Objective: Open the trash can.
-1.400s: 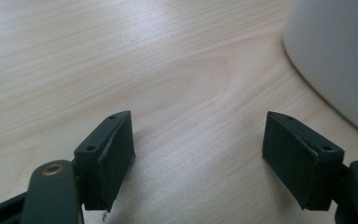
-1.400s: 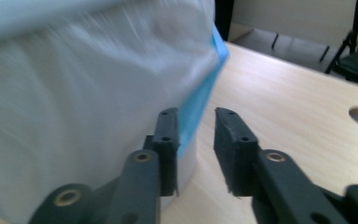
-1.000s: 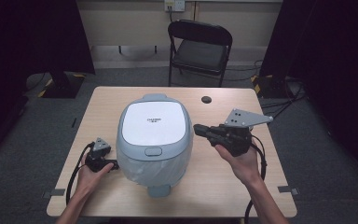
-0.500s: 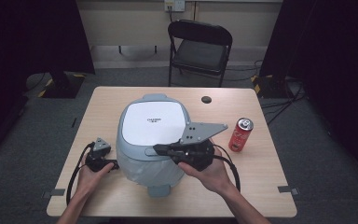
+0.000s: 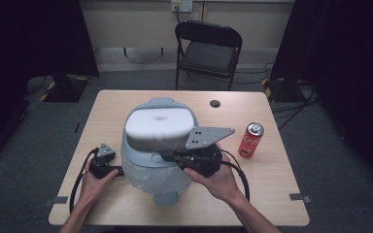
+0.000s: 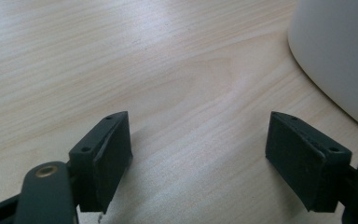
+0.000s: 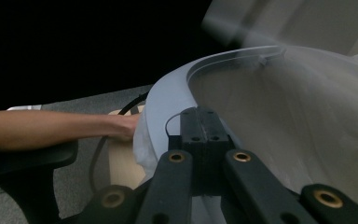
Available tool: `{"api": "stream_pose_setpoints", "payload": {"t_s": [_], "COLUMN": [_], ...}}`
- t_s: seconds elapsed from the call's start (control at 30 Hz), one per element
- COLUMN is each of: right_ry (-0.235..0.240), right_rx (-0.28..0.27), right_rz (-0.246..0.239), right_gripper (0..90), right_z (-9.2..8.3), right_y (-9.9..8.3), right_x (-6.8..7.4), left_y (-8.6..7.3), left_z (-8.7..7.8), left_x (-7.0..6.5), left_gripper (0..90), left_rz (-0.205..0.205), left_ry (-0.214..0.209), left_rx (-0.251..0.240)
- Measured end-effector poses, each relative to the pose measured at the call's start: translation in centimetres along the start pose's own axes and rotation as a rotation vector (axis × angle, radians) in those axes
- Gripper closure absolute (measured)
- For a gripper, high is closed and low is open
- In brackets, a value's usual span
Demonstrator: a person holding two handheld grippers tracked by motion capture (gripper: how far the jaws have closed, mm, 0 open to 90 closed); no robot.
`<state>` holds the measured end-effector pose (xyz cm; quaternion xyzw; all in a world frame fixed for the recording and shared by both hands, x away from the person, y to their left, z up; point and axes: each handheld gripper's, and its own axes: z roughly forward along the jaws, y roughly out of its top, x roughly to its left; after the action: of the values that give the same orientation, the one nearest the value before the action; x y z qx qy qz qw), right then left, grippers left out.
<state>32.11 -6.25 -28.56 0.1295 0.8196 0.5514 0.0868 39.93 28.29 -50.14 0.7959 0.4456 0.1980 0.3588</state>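
Since a second ago, right tool [image 5: 167, 156] swung leftward from open counter onto cooker [image 5: 158, 145], uncovering can [image 5: 250, 140]; lid [image 5: 159, 125] now blurred, lifted off the rim. At left, left tool [image 5: 119, 171] resting on counter [image 5: 97, 116] just beside cooker wall, jaws wide apart, nothing between. Mid-counter, cooker with lid raised. Right tool at front rim, jaws pressed together, gripping nothing. Further right, red can upright, apart from cooker.
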Motion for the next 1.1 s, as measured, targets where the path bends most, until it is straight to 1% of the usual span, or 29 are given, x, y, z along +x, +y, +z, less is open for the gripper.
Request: {"api": "stream_pose_setpoints", "payload": {"t_s": [0.1,0.23,0.27,0.3,0.33,0.37,0.4,0.43,0.47,0.5,0.53,0.57,0.6,0.63,0.67,0.7,0.73,0.77,0.8,0.83,0.87,0.93,0.97,1.0,1.03,1.07,1.1], "right_ry": [-0.003,0.007,0.015,0.011,-0.002,-0.002,-0.014,-0.014,-0.045,-0.045,-0.068,-0.116,-0.14,-0.14,-0.168,-0.213,-0.227,-0.227,-0.253,-0.296,-0.332,-0.391,-0.391,-0.414,-0.474,-0.501,-0.501], "right_rx": [0.008,-0.006,-0.01,-0.015,-0.02,-0.02,-0.032,-0.032,-0.039,-0.039,-0.047,-0.05,-0.054,-0.054,-0.056,-0.085,-0.09,-0.09,-0.094,-0.099,-0.101,-0.092,-0.092,-0.081,-0.04,-0.031,-0.031], "right_rz": [-0.014,0.007,0.019,0.033,0.038,0.038,0.055,0.055,0.071,0.071,0.082,0.101,0.113,0.113,0.123,0.16,0.168,0.168,0.176,0.193,0.201,0.215,0.215,0.231,0.24,0.244,0.244], "right_gripper": [90.0,90.0,90.0,90.0,90.0,90.0,90.0,90.0,86.3,86.3,85.0,80.1,76.7,76.7,73.1,72.1,71.8,71.8,70.9,69.9,68.4,62.7,62.7,58.9,52.0,49.6,49.6], "right_z": [-0.1,-0.3,-0.4,-0.5,-0.7,-0.7,-1.1,-1.1,-1.7,-1.7,-2.0,-2.7,-3.0,-3.0,-3.4,-4.4,-4.7,-4.7,-5.0,-5.6,-5.8,-5.9,-5.9,-5.8,-5.4,-5.3,-5.3], "right_y": [0.1,0.0,0.0,-0.1,-0.2,-0.2,-0.5,-0.5,-0.7,-0.7,-0.8,-1.1,-1.3,-1.3,-1.6,-2.2,-2.4,-2.4,-2.7,-3.3,-3.6,-4.5,-4.5,-5.0,-6.3,-7.0,-7.0], "right_x": [0.1,-0.4,-0.6,-0.9,-1.2,-1.2,-1.8,-1.8,-2.3,-2.3,-2.6,-3.3,-3.7,-3.7,-4.1,-5.1,-5.4,-5.4,-5.7,-6.4,-6.6,-7.1,-7.1,-7.3,-7.6,-7.7,-7.7], "left_y": [0.0,0.0,0.0,0.0,0.0,0.0,0.0,0.0,0.0,0.0,0.0,0.0,0.0,0.0,0.0,0.0,0.0,0.0,0.0,0.0,0.0,0.0,0.0,0.0,0.0,0.0,0.0], "left_z": [0.0,0.0,0.0,0.0,0.0,0.0,0.0,0.0,0.0,0.0,0.0,0.0,0.0,0.0,0.0,0.0,0.0,0.0,0.0,0.0,0.0,0.0,0.0,0.0,0.0,0.0,0.0], "left_x": [0.0,0.0,0.0,0.0,0.0,0.0,0.0,0.0,0.0,0.0,0.0,0.0,0.0,0.0,-0.1,-0.1,-0.1,-0.1,-0.1,-0.1,-0.1,-0.1,-0.1,-0.1,-0.1,-0.1,-0.1], "left_gripper": [21.9,21.9,21.9,21.9,21.9,21.9,21.9,21.9,21.9,21.9,21.9,21.9,21.8,21.7,21.7,21.6,21.6,21.6,21.6,21.6,21.6,21.6,21.5,21.5,21.4,21.4,21.4], "left_rz": [0.0,0.0,0.003,0.001,0.001,0.001,0.001,0.001,0.003,0.003,0.001,0.001,0.001,0.001,-0.002,-0.004,-0.005,-0.005,-0.005,-0.005,-0.005,-0.004,-0.004,-0.005,-0.005,-0.005,-0.005], "left_ry": [-0.001,-0.001,0.0,-0.001,-0.001,-0.001,-0.001,-0.001,0.0,0.0,-0.002,0.0,0.004,0.004,0.01,0.012,0.01,0.01,0.01,0.011,0.011,0.012,0.012,0.013,0.013,0.013,0.013], "left_rx": [0.0,0.0,0.0,0.0,0.0,0.0,0.0,0.0,0.0,0.0,0.0,0.0,0.0,0.0,0.001,0.001,0.001,0.001,0.001,0.001,0.001,0.001,0.001,0.001,0.001,0.001,0.001]}}
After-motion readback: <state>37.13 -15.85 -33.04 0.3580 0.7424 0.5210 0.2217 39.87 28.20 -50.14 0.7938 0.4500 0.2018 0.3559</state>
